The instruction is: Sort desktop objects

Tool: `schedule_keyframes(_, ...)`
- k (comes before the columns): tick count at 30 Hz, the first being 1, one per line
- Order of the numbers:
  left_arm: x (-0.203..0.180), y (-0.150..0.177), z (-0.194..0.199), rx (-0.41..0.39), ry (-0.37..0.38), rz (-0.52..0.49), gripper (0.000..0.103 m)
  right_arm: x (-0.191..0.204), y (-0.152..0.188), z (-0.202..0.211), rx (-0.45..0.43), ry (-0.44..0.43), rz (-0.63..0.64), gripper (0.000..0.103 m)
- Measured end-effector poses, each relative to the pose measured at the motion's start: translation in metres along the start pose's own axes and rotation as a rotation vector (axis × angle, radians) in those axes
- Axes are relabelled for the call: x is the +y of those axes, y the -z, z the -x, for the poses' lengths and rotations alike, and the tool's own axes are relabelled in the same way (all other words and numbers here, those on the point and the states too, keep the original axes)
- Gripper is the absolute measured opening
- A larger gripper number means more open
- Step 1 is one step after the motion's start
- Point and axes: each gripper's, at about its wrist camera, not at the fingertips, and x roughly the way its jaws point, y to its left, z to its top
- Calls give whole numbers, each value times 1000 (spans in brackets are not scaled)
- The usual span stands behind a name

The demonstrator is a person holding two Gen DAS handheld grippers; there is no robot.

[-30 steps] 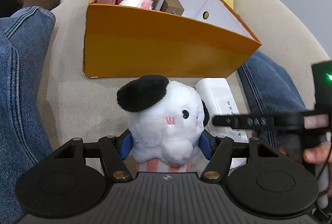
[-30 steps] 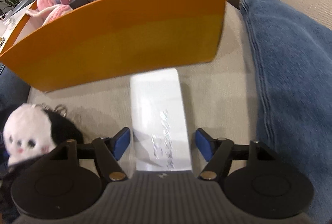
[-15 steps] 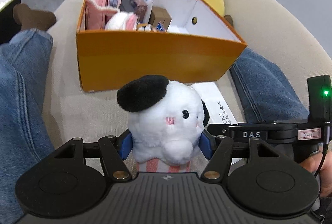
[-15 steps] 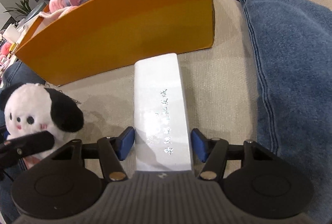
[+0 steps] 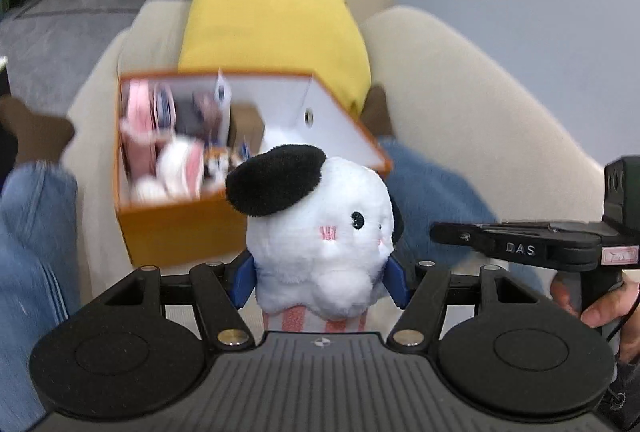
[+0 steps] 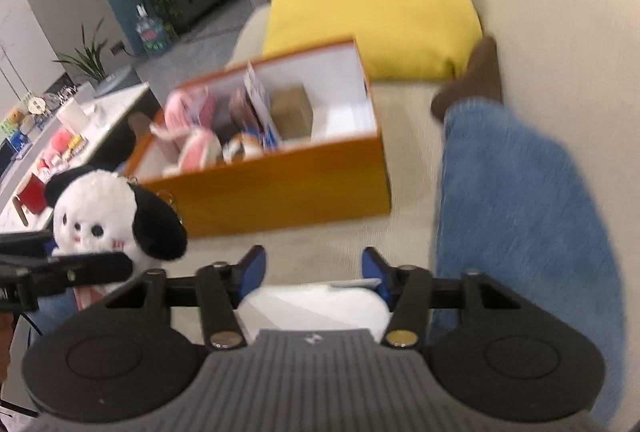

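Gripping the soft, light plush (image 5: 320, 228) at its body, left fingers (image 5: 244, 278) hold firm; right fingers (image 6: 256, 266) have just closed on the stiff white box (image 6: 316, 306).

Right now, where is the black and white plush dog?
The plush dog is held between the fingers of the left gripper, lifted in front of the orange box. In the right wrist view it shows at the left, beside that box.
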Motion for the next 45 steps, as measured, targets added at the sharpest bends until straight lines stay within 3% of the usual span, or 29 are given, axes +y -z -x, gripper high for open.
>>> schedule_keyframes(1,0,-9,3,-16,-4,-5,74,-4,-8,6,-5,-36,-18,0)
schedule_keyframes(6,-1,-27,8,-70,-13,-26,74,-4,-31,6,0,-21,9,0)
schedule_keyframes(12,8,-6,1,-25,12,-4,74,-6,-6,-12,132,-22,8,7)
schedule_keyframes(13,10,0,1,-13,15,5,74,-6,2,-18,176,-22,2,10)
schedule_keyframes(16,17,17,-4,20,17,32,74,-4,26,-31,287,-3,-17,38)
schedule_keyframes(23,26,52,-11,86,50,98,74,0,58,-45,505,2,-42,49)
schedule_keyframes(35,31,79,-7,124,98,147,74,1,75,-72,757,43,-65,51)
schedule_keyframes(45,39,81,-1,114,91,181,74,12,105,-93,797,-2,-98,51)
